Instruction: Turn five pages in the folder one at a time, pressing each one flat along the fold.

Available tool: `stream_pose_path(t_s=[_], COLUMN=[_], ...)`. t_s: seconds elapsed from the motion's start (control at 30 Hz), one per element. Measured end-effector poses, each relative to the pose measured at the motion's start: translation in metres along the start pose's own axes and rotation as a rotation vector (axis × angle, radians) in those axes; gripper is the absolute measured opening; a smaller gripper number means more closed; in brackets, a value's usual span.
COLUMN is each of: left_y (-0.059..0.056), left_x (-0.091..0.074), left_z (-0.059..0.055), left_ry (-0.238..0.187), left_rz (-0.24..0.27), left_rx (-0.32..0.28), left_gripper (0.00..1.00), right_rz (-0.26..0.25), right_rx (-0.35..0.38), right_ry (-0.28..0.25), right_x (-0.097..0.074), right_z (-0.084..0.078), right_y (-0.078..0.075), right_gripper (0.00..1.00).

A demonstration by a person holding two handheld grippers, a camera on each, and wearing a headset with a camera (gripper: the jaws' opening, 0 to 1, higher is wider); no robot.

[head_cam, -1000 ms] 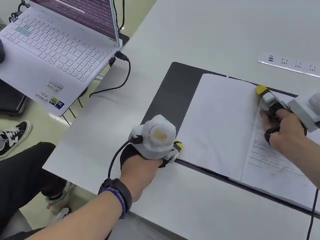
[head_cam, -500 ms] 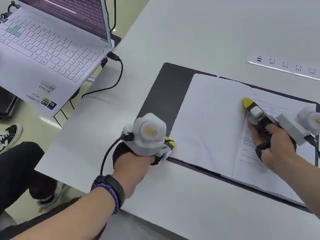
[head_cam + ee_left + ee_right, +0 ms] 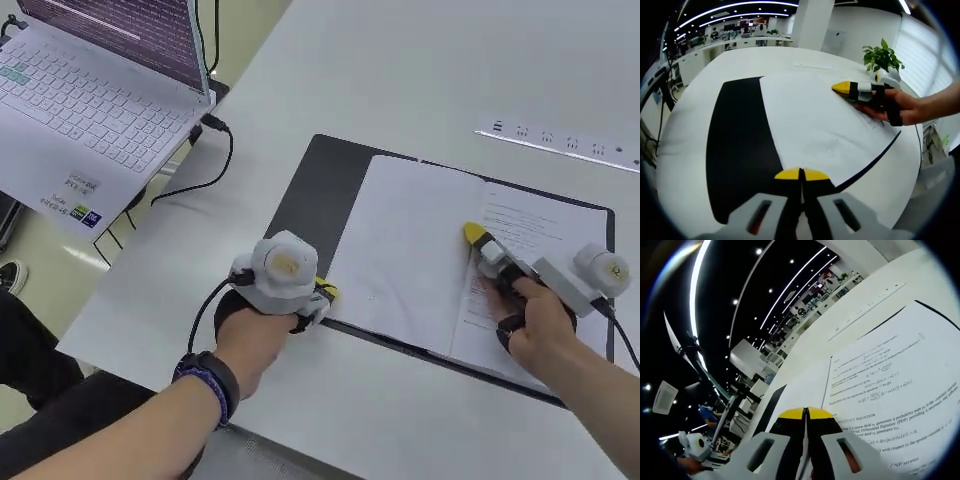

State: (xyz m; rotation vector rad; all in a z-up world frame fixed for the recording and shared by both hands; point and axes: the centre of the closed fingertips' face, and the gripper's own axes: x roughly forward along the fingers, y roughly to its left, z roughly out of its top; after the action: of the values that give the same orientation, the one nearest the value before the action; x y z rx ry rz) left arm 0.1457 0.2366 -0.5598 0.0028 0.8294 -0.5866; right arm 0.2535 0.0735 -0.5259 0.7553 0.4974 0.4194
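Observation:
A black folder (image 3: 320, 190) lies open on the white table, a blank turned page (image 3: 410, 240) on its left half and a printed page (image 3: 530, 225) on its right. My left gripper (image 3: 325, 292), shut with nothing between its yellow tips, rests on the folder's near left edge (image 3: 755, 165). My right gripper (image 3: 472, 236) is shut too, its tips lying on the fold between the two pages. In the left gripper view the right gripper (image 3: 842, 88) lies across the paper at the upper right. The right gripper view looks along the printed page (image 3: 890, 385) with the right gripper's tips (image 3: 805, 415) low on it.
An open white laptop (image 3: 90, 110) stands at the far left, its black cable (image 3: 205, 170) trailing to the table edge. A white power strip (image 3: 560, 145) lies beyond the folder. The table's near edge runs just below the folder.
My right gripper has slid along the fold toward me, from the top of the page to about its middle. The left gripper has stayed on the folder's edge. The head camera has shifted.

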Motion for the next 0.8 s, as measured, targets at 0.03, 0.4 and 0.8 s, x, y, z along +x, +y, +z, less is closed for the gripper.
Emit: stream_pose_path(t_s=[0.03,0.4,0.8], left_y=[0.0,0.0,-0.001], left_x=[0.0,0.0,0.0], left_z=[0.0,0.0,0.0], left_ry=[0.001,0.002,0.005], left_rz=[0.0,0.0,0.001], left_rx=[-0.001,-0.012,-0.005], left_gripper=[0.0,0.0,0.0], right_rz=[0.005,0.044,0.067], right_rx=[-0.008,0.013,0.036], right_ry=[0.002,0.006,0.026], right_x=[-0.003,-0.026,-0.045], right_z=[-0.003,-0.025,-0.044], right_y=[0.002,0.009,0.008], right_gripper=[0.0,0.0,0.0])
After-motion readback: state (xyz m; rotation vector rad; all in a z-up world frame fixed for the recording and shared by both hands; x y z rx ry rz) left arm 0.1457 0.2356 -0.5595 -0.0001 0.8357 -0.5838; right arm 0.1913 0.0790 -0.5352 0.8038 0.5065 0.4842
